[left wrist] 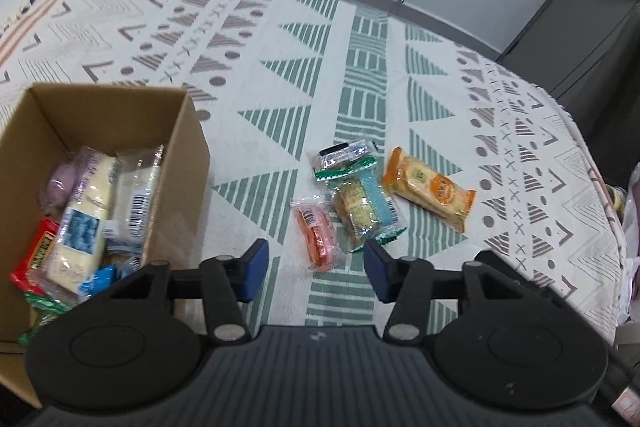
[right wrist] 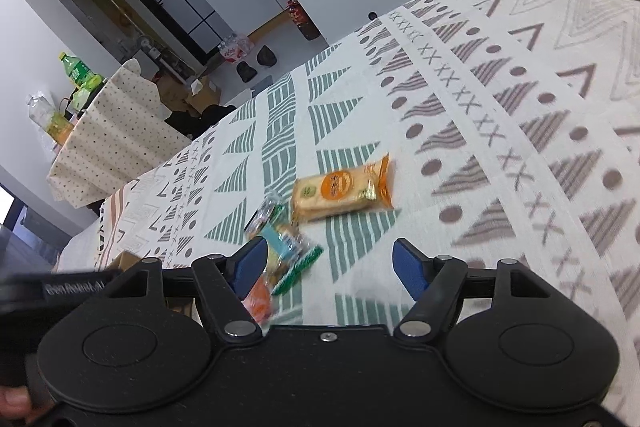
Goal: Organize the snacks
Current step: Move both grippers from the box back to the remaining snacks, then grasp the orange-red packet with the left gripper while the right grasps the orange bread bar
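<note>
The sorting looks partly done: the cardboard box [left wrist: 100, 131] near the table's left edge already holds a heap of packets, while four snacks lie loose on the patterned tablecloth [left wrist: 280, 39], toward the near edge and well clear of the corners. I judge the step in hand to be the reach for the next loose snack.

The left gripper [left wrist: 316, 267] hangs just above the cloth with its blue pads wide apart and nothing between them. The pink packet [left wrist: 318, 237] lies just ahead of the gap, so the next move probably calls for a short drop forward and down, jaws straddling its narrow width, then a close.

The right gripper [right wrist: 330, 265] is likewise spread wide and empty, facing the orange cracker pack [right wrist: 340, 193], which is near but not touched.

The pink packet is small, glossy and crinkly (likely slippery). Beside it lies a green-edged biscuit pack [left wrist: 362, 209], apparently touching a small clear-wrapped packet [left wrist: 344, 157] behind; that view is blurred.
</note>
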A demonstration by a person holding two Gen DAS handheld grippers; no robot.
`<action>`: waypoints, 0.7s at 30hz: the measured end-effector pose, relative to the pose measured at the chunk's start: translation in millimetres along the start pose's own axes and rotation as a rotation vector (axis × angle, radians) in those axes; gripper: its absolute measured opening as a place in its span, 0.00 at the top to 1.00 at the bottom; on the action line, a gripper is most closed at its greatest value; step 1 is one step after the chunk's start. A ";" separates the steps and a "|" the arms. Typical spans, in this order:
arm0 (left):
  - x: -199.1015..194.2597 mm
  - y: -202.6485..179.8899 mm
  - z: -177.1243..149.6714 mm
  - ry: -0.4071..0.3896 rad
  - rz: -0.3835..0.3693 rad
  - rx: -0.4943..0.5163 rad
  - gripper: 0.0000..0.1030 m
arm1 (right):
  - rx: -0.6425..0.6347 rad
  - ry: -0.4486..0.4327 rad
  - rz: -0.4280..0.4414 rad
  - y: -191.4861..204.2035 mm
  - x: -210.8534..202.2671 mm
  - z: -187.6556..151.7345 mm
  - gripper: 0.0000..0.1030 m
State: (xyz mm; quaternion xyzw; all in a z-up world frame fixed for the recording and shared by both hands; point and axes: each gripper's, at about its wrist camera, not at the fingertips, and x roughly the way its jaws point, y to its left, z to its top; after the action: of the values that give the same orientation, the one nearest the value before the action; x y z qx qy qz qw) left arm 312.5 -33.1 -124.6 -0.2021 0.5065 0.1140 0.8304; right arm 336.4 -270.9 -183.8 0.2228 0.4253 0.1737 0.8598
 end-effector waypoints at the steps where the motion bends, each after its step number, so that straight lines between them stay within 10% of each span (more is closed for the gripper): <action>1: 5.5 0.8 1.4 0.007 0.002 -0.004 0.55 | -0.004 0.003 0.000 -0.8 4.4 3.5 0.33; 21: 82.1 2.1 10.6 0.146 -0.010 -0.058 0.59 | -0.094 0.066 0.012 15.9 83.3 55.8 0.34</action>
State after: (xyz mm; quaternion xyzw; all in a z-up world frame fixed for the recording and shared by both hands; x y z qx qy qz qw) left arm 358.0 -27.7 -193.6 -0.2362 0.5613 0.1095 0.7856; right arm 427.9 -229.9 -199.7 0.1786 0.4435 0.2058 0.8538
